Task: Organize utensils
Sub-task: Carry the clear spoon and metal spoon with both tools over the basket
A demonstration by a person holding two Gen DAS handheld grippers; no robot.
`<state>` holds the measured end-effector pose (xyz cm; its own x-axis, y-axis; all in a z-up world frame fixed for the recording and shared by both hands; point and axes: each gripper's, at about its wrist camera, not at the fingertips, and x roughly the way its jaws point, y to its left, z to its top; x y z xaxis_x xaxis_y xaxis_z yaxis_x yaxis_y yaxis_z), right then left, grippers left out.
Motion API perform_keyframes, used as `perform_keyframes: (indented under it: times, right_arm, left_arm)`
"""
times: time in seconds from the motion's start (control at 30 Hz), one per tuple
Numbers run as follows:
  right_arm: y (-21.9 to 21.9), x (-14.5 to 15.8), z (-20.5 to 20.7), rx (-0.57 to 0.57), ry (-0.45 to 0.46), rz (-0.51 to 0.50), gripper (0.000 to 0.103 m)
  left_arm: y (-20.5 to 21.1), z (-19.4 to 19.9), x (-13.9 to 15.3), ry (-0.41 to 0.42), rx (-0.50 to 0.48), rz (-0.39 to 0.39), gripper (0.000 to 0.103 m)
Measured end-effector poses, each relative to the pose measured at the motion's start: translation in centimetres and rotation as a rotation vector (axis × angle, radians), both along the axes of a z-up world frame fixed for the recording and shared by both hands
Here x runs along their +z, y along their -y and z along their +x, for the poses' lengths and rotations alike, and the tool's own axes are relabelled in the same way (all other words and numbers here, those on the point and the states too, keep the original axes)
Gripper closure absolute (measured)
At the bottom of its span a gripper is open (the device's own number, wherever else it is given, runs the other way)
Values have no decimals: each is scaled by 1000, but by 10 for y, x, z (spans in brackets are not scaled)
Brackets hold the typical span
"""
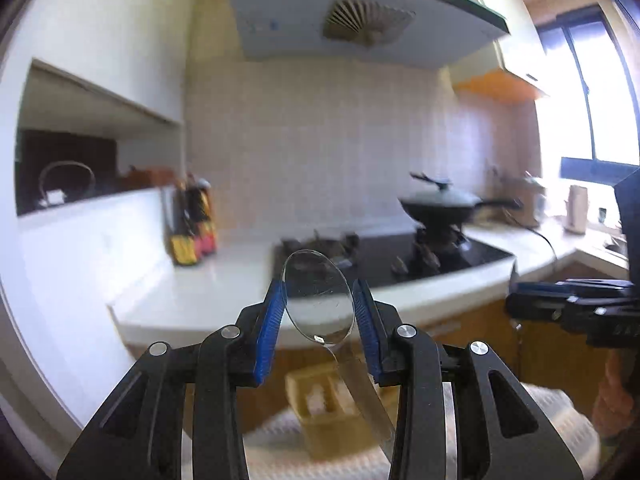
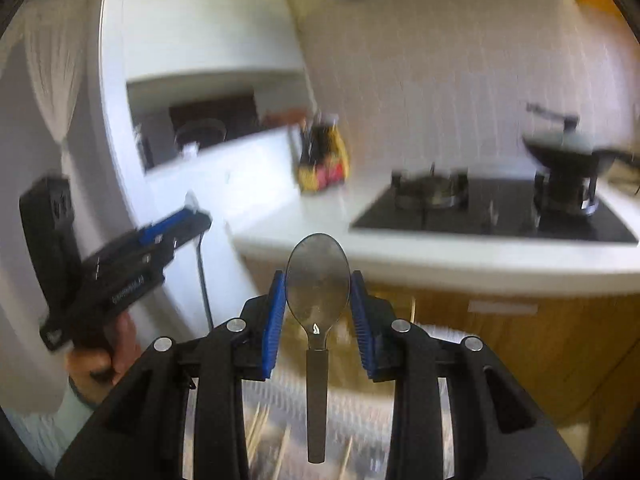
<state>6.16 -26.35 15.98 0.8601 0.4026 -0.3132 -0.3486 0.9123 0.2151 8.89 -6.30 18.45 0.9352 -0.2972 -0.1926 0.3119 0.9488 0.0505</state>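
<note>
The left gripper holds a clear plastic spoon by the bowl, its blue pads pinching the bowl's edges, the handle trailing down and to the right toward the camera. The right gripper likewise has its jaws pressed onto the rim of a metal spoon, bowl upward, handle hanging straight down between the fingers. Both spoons are lifted clear of the surface below. Beneath the left gripper sits a yellowish compartmented organizer on a white textured cloth; what its compartments hold is too blurred to tell. Below the right gripper lie thin pale sticks (possibly chopsticks or skewers). The step in hand appears to be carrying each spoon to its slot: I judge it best to lower one at a time, handle first, aligned with the compartment's long axis, and to release only once the handle rests, since an edge grip on a smooth bowl could slip. Beyond are the white counter, a black gas hob and a lidded wok. Printing on the left gripper's body in the right view, and on the condiment packets, is unreadable.
</note>
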Motion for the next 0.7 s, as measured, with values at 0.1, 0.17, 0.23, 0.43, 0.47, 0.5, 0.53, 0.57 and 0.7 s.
perform_keyframes:
  times: [0.1,0.17,0.23,0.43,0.47,0.5,0.53,0.57,0.7]
  right_arm:
    - [-5,13,14,-69,64,9,74]
    - [-9,16,24,-130,110,-11,74]
    - [-12,15,37,-183,135,-23,74]
    - [-11,-5,77,-264,147,-57,74]
    - [-11,-9,81,-269,143,-64,74]
    - [-12,-14,87,-283,139,-77,74]
    - [-12,-20,91,-291,138,-87,74]
    - [-12,-25,94,-295,135,-94,74]
    - [-10,-44,102,-303,123,-86,74]
  left_arm:
    - [-2,18,5,58,46,-16,69]
    - [-3,30,2,88,85,-22,69]
    - [-4,44,-2,103,97,-30,69]
    - [11,76,-32,143,160,49,69]
    - [14,79,-38,143,161,64,69]
    - [17,83,-44,141,164,75,69]
    - [18,84,-48,140,166,82,69]
    - [18,86,-53,136,167,88,69]
    - [17,93,-70,117,166,88,69]
